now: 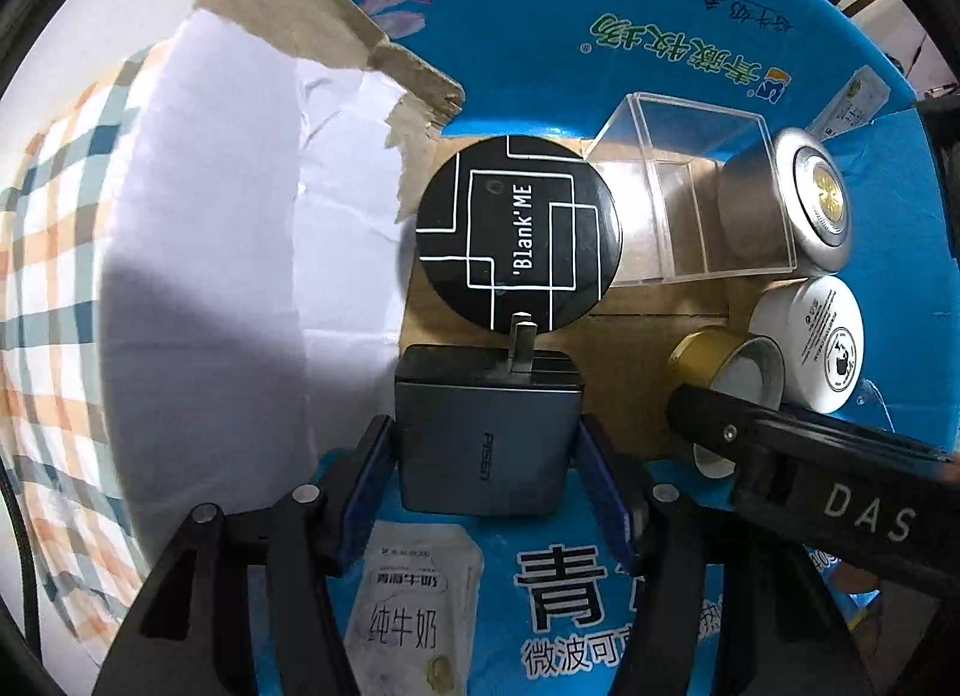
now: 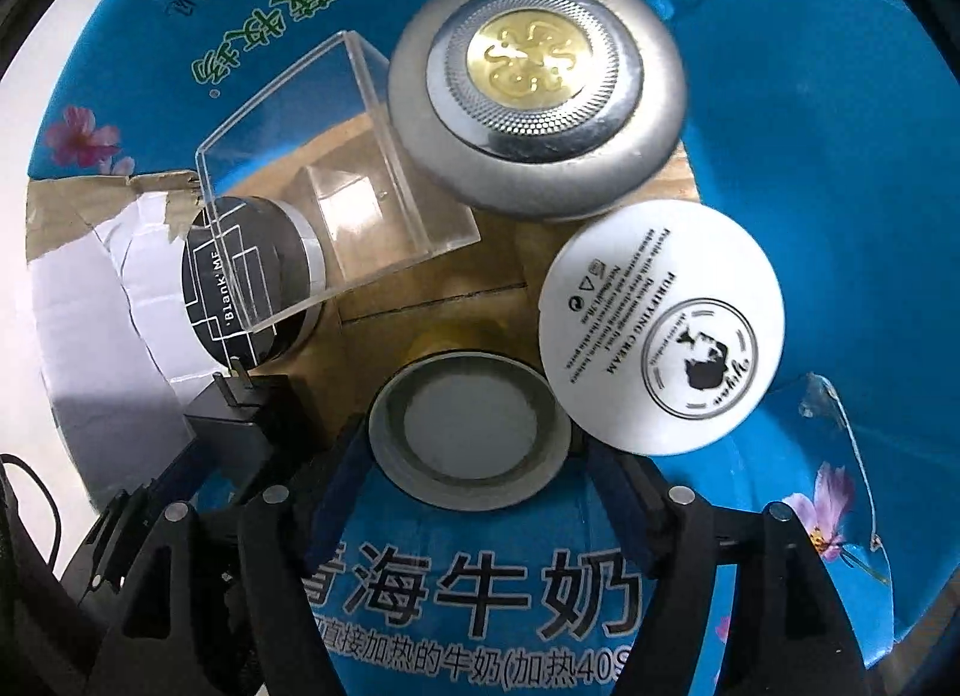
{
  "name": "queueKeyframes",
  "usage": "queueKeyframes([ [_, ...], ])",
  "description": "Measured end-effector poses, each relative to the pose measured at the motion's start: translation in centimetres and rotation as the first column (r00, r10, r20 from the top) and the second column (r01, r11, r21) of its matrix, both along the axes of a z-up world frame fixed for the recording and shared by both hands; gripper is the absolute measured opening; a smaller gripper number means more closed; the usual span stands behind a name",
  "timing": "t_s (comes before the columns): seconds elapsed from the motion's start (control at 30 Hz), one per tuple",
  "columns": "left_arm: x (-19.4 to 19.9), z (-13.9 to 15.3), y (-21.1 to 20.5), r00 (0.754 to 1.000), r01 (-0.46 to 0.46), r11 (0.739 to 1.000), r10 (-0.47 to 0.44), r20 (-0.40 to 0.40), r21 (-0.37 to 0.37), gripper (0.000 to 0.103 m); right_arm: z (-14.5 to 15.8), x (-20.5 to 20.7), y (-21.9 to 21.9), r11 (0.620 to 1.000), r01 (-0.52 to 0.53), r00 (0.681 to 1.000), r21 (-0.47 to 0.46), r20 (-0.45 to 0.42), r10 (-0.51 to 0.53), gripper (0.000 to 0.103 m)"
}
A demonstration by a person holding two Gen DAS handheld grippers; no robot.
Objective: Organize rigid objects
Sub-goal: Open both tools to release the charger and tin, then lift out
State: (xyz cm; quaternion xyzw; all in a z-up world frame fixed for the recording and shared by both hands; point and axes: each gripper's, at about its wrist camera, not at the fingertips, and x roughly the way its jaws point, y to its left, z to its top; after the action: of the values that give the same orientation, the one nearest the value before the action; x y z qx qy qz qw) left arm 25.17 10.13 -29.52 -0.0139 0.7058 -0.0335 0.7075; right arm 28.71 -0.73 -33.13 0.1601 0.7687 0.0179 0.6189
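My left gripper (image 1: 487, 438) is shut on a grey PISEN charger (image 1: 489, 456), prongs forward, low inside a blue milk carton box (image 1: 540, 6). Just ahead of the prongs stands a black round "Blank ME" compact (image 1: 516, 231). My right gripper (image 2: 474, 444) is shut on a gold jar (image 2: 471, 426), whose round grey end faces the camera. Its finger (image 1: 720, 426) reaches in from the right in the left wrist view, at the gold jar (image 1: 714, 360). The charger (image 2: 234, 426) sits at the lower left of the right wrist view.
In the box also lie a clear acrylic case (image 1: 690, 186), a silver jar with a gold emblem (image 2: 537, 90) and a white cream jar (image 2: 660, 330). Torn white paper (image 1: 240, 216) covers the left wall. A checked cloth (image 1: 54, 276) lies outside, to the left.
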Motion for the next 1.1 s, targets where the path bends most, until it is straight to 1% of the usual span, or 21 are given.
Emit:
queueKeyframes([
  [0.17, 0.1, 0.5, 0.2, 1.000, -0.010, 1.000, 0.010, 0.001, -0.005, 0.058, 1.0, -0.7, 0.1, 1.000, 0.003, 1.000, 0.005, 0.014, -0.003, 0.076],
  [0.27, -0.2, 1.1, -0.1, 1.000, -0.023, 1.000, 0.023, 0.017, -0.013, 0.058, 1.6, -0.9, -0.5, 1.000, 0.001, 1.000, 0.012, 0.021, -0.001, 0.077],
  [0.3, -0.3, 1.5, 0.1, 0.999, -0.028, 1.000, 0.028, 0.026, -0.013, 0.058, 2.0, -1.0, -0.6, 1.000, 0.000, 1.000, 0.013, 0.025, -0.001, 0.080],
  [0.33, -0.4, 1.7, 0.2, 0.999, -0.029, 0.999, 0.030, 0.029, -0.012, 0.058, 2.4, -1.5, -1.4, 1.000, 0.000, 1.000, 0.012, 0.029, -0.001, 0.083],
  [0.47, -1.0, 2.7, 0.5, 0.998, -0.043, 0.999, 0.044, 0.049, -0.019, 0.058, 4.4, -1.9, -2.3, 1.000, -0.004, 0.999, 0.003, 0.051, 0.003, 0.083],
  [0.57, -1.7, 3.4, 0.8, 0.996, -0.051, 0.999, 0.052, 0.068, -0.017, 0.059, 5.8, -2.3, -2.7, 0.999, -0.040, 0.996, -0.031, 0.078, 0.042, 0.083],
  [0.6, -1.9, 3.8, 0.9, 0.996, -0.051, 0.999, 0.052, 0.076, -0.015, 0.066, 6.2, -2.5, -2.7, 0.997, -0.057, 0.994, -0.043, 0.087, 0.061, 0.083],
  [0.67, -2.3, 4.5, 1.1, 0.993, -0.056, 0.998, 0.057, 0.101, -0.005, 0.078, 7.1, -3.0, -2.7, 0.993, -0.097, 0.988, -0.071, 0.112, 0.105, 0.088],
  [0.7, -2.4, 5.1, 1.1, 0.992, -0.058, 0.998, 0.057, 0.113, 0.002, 0.084, 7.6, -3.8, -3.2, 0.989, -0.114, 0.984, -0.091, 0.130, 0.125, 0.093],
  [0.73, -2.6, 5.3, 1.2, 0.991, -0.060, 0.998, 0.058, 0.120, 0.008, 0.088, 8.1, -4.1, -3.3, 0.985, -0.130, 0.978, -0.112, 0.151, 0.146, 0.097],
  [0.77, -2.7, 5.6, 1.3, 0.990, -0.062, 0.998, 0.060, 0.126, 0.013, 0.094, 8.5, -4.4, -3.5, 0.982, -0.143, 0.973, -0.126, 0.164, 0.162, 0.099],
  [0.8, -2.9, 5.9, 1.4, 0.989, -0.063, 0.998, 0.060, 0.134, 0.022, 0.097, 8.7, -4.8, -3.8, 0.980, -0.150, 0.970, -0.131, 0.170, 0.171, 0.103],
  [0.83, -3.3, 6.0, 1.5, 0.988, -0.063, 0.998, 0.059, 0.139, 0.024, 0.099, 8.9, -5.1, -4.0, 0.977, -0.163, 0.967, -0.138, 0.176, 0.186, 0.103],
  [0.97, -3.9, 7.1, 1.3, 0.986, -0.065, 0.997, 0.058, 0.155, 0.040, 0.100, 9.7, -6.3, -4.4, 0.965, -0.201, 0.951, -0.170, 0.202, 0.234, 0.103],
  [1.1, -4.8, 8.6, 1.0, 0.981, -0.067, 0.997, 0.057, 0.185, 0.050, 0.100, 11.3, -7.5, -4.6, 0.964, -0.210, 0.941, -0.161, 0.234, 0.244, 0.103],
])
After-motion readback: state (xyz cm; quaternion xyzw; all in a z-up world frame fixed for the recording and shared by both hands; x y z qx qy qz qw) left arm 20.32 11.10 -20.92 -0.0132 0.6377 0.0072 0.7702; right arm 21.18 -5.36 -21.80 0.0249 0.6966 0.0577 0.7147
